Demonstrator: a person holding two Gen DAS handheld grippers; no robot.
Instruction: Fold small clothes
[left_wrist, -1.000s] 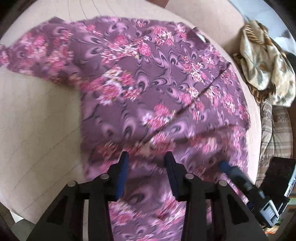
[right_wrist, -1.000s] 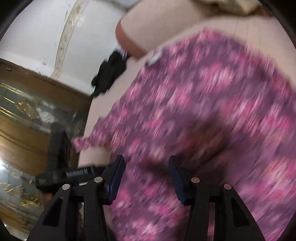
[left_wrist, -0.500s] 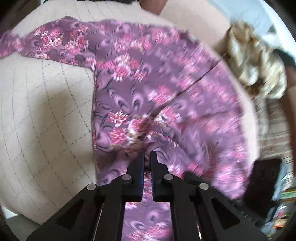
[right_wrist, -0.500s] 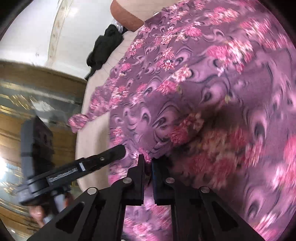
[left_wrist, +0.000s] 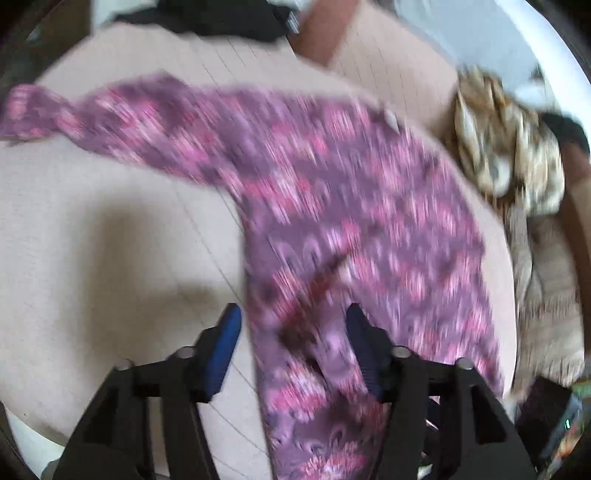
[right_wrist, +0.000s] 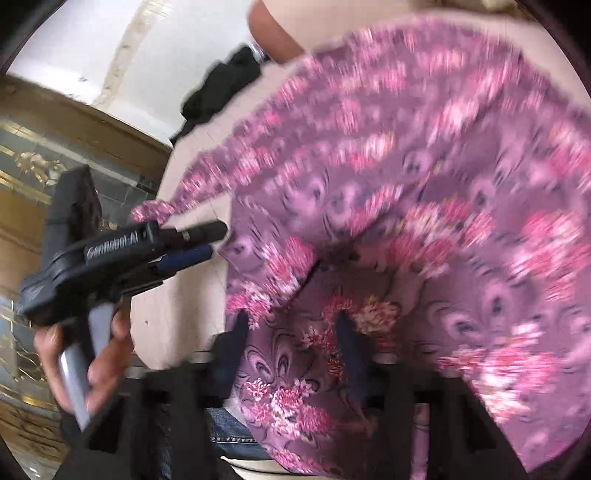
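A purple garment with pink flowers (left_wrist: 351, 221) lies spread on the beige quilted surface (left_wrist: 92, 240), one sleeve stretched out to the far left. My left gripper (left_wrist: 291, 317) hangs over the garment's near left edge. Its jaws are opening, with cloth below and between them but no pad pressing on it. My right gripper (right_wrist: 291, 325) stands over the near hem of the garment (right_wrist: 406, 166). Its jaws are opening too, cloth lying loose between the fingers. The left gripper (right_wrist: 212, 242) shows at the left of the right wrist view, held by a hand (right_wrist: 103, 354).
A crumpled beige patterned cloth (left_wrist: 509, 155) lies at the right edge of the surface. A black garment (left_wrist: 221, 18) sits at the far end beside a brown cushion (left_wrist: 317, 40). Blue jeans (right_wrist: 229, 432) of the person show just below the near edge.
Half a second ago both grippers were shut on the garment's near hem. Both have now opened and let it go. The left gripper has lifted and pulled back.
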